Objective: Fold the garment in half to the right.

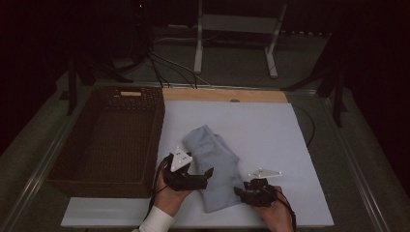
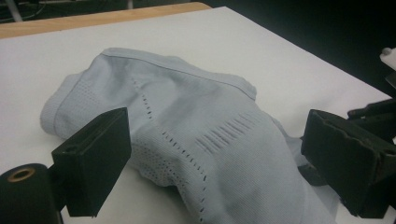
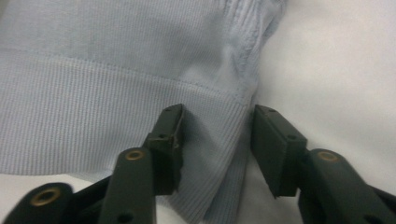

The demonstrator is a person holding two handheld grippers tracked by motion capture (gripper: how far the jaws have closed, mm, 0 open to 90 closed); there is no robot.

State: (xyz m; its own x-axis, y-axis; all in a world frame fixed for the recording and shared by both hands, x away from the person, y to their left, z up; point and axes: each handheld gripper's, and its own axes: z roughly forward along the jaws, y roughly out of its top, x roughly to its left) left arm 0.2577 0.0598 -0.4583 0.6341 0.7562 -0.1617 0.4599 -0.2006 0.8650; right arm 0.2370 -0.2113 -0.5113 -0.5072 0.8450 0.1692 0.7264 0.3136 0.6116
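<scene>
A pale blue knit garment (image 1: 216, 166) lies crumpled on the white tabletop (image 1: 270, 130), in the lower middle of the high view, its long axis running from upper left to lower right, its ribbed hem end nearest the person. To its left stands an empty wicker basket (image 1: 109, 140).

The right hand-held gripper (image 1: 252, 190) sits at the garment's lower right corner; in the right gripper view its jaws stand apart (not yet clenched) with the ribbed hem (image 3: 219, 140) between them, so the cloth lies straight ahead and is already straddled. This is the nearer tool, and closing on the hem looks like the coming move.

The left hand-held gripper (image 1: 200, 176) waits at the garment's left edge, jaws wide and released; in the left gripper view the perforated fabric (image 2: 196, 140) lies just ahead, between and beyond its jaws, seemingly untouched.
</scene>
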